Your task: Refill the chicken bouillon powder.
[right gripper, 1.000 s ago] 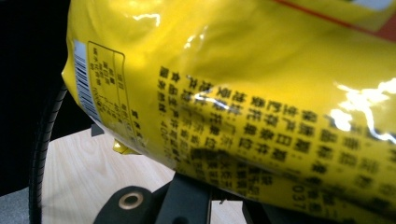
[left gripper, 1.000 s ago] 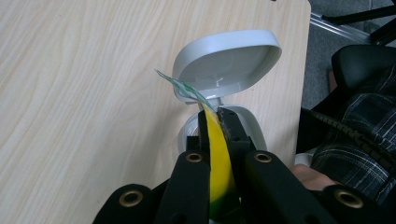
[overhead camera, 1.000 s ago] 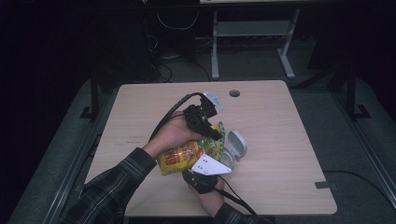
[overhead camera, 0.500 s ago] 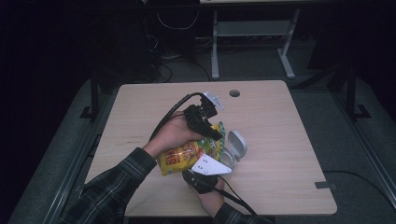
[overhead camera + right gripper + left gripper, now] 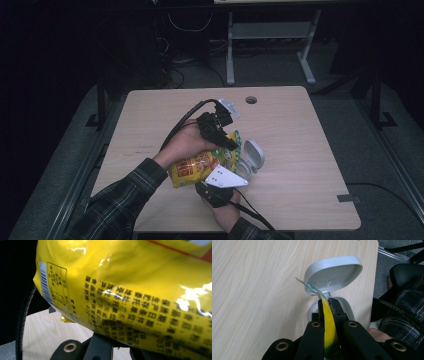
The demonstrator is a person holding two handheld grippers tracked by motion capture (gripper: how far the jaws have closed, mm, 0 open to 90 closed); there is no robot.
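Note:
A yellow snack bag (image 5: 192, 167) hangs over the table between both grippers. My left gripper (image 5: 231, 145) is shut on the bag's thin top edge (image 5: 329, 325), with a torn clear-green strip sticking out past the tips. Directly below it stands a small white bin (image 5: 252, 157) with its lid (image 5: 334, 273) flipped open. My right gripper (image 5: 220, 180), with its grey plate, sits under the bag's lower part. In the right gripper view the bag's printed face (image 5: 137, 290) hides the fingertips; the jaws stand close together on it.
The wooden table (image 5: 300, 130) has a round cable hole (image 5: 251, 100) near its far edge. Black cables trail from both grippers. A plaid sleeve (image 5: 125, 195) comes in from the bottom left. Dark floor and desk legs lie beyond the table.

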